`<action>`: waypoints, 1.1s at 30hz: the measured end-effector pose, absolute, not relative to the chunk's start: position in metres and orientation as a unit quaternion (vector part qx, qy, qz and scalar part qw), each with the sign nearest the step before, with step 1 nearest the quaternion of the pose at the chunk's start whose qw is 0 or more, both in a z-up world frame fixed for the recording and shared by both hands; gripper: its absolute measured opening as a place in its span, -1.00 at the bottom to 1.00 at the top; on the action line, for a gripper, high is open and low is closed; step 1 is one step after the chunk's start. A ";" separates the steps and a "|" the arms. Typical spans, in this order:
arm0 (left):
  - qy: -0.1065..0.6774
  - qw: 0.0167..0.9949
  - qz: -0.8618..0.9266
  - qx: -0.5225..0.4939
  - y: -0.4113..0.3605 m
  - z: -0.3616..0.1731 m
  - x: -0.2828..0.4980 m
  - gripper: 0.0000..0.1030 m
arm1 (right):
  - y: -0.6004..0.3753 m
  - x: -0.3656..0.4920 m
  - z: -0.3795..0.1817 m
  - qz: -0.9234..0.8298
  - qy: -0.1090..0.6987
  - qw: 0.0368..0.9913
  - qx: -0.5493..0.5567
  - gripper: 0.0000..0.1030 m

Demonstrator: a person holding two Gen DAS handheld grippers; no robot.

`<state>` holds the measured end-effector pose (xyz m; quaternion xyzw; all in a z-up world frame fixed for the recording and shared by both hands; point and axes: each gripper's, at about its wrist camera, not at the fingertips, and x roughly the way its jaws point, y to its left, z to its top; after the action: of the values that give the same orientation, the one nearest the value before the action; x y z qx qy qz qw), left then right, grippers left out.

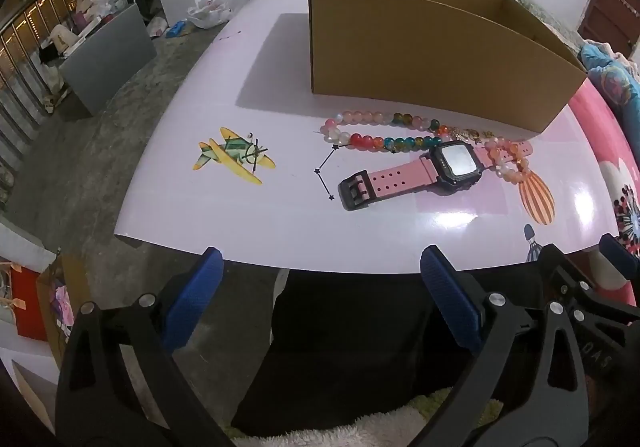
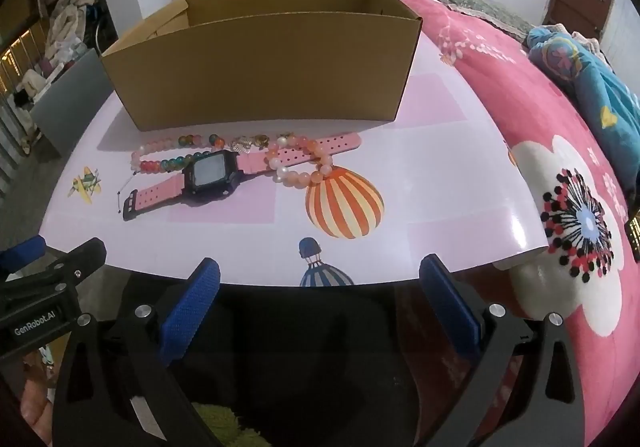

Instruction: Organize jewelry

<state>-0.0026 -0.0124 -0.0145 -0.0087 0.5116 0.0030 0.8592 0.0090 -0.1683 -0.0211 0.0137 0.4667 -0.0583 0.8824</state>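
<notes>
A pink-strapped watch [image 1: 432, 171] [image 2: 216, 175] with a black face lies on the pale pink table [image 1: 280, 215] [image 2: 440, 187]. Behind it curls a long multicoloured bead string [image 1: 380, 127] [image 2: 168, 163], and a smaller peach bead bracelet [image 1: 508, 161] [image 2: 304, 167] rests over the watch strap. A small gold trinket [image 1: 466, 134] [image 2: 248, 143] lies between them. An open cardboard box [image 1: 432, 59] [image 2: 264, 67] stands just behind the jewelry. My left gripper [image 1: 320, 299] and right gripper [image 2: 320, 303] hover at the table's near edge, both open with nothing between the fingers.
A bed with a pink flowered blanket [image 2: 560, 167] borders the table on the right, with a blue quilt [image 2: 592, 87] on it. The floor at the left holds a grey box [image 1: 108, 59] and clutter. Printed plane [image 1: 234, 157] and balloon [image 2: 344, 203] pictures decorate the tabletop.
</notes>
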 end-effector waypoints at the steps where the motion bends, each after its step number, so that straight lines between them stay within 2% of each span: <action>1: 0.511 0.859 0.003 -0.009 -0.012 -0.015 -0.003 0.86 | -0.168 0.009 -0.020 -0.058 0.467 0.882 0.014 0.89; 33: 0.498 0.867 0.005 -0.005 -0.012 -0.009 -0.006 0.86 | -0.169 0.008 -0.015 -0.057 0.461 0.885 0.016 0.89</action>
<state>-0.0057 -0.0124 -0.0089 -0.0055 0.4981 0.0048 0.8671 0.0084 -0.1688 -0.0153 0.0163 0.4614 -0.0570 0.8852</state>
